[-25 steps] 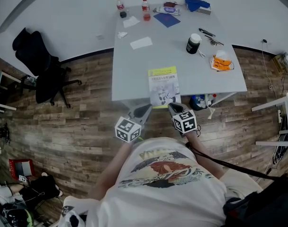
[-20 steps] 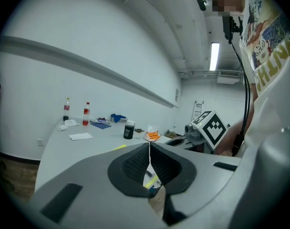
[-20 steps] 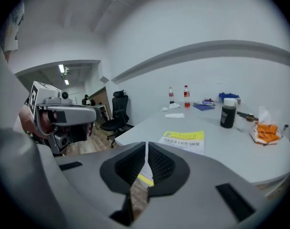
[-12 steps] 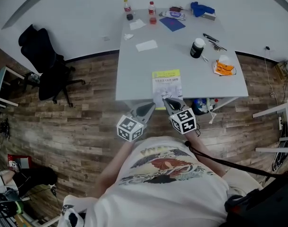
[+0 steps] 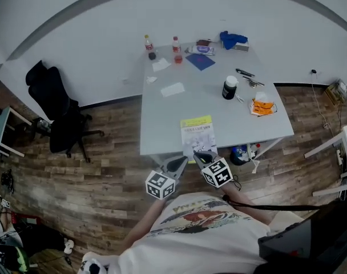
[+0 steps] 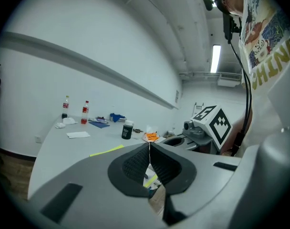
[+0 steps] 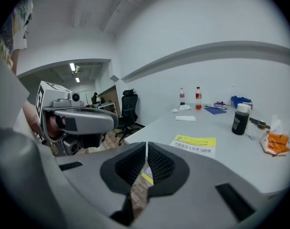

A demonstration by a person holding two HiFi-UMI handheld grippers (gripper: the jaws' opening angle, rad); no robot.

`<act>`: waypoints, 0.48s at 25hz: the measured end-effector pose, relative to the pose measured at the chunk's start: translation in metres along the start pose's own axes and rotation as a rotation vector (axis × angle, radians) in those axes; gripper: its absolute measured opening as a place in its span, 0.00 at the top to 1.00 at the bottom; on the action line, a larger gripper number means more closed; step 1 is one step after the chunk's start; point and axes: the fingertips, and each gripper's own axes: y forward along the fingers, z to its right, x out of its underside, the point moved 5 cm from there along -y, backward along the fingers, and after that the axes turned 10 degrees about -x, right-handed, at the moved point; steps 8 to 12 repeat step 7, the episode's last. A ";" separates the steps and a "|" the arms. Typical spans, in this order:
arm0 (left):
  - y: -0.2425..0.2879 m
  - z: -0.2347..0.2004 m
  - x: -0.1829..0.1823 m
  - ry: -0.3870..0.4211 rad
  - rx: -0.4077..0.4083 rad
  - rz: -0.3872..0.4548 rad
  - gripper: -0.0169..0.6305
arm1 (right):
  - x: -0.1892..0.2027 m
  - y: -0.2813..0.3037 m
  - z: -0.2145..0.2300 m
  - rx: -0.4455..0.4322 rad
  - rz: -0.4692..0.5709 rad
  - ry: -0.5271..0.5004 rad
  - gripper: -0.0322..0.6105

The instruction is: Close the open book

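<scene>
Closed yellow-and-white paperback book flat on grey rectangular tabletop. Short end of book at tabletop's near edge, seems slightly over it. Bare surface left and right of book. Black jar with white lid and white paper sheet farther in, well apart from book. Left hand-held gripper and right hand-held gripper just before near edge, jaws of each pressed together, nothing between. Compared to one second before: book in same place, closed as before; both grippers remain at near edge.
</scene>
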 end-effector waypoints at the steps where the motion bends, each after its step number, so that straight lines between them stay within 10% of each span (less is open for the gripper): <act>1: 0.001 0.001 -0.002 -0.003 -0.001 -0.001 0.95 | -0.002 -0.001 0.000 -0.007 -0.003 -0.003 0.90; 12: 0.009 0.012 -0.006 -0.027 -0.005 -0.012 0.95 | -0.007 -0.010 0.005 -0.019 -0.010 0.010 0.90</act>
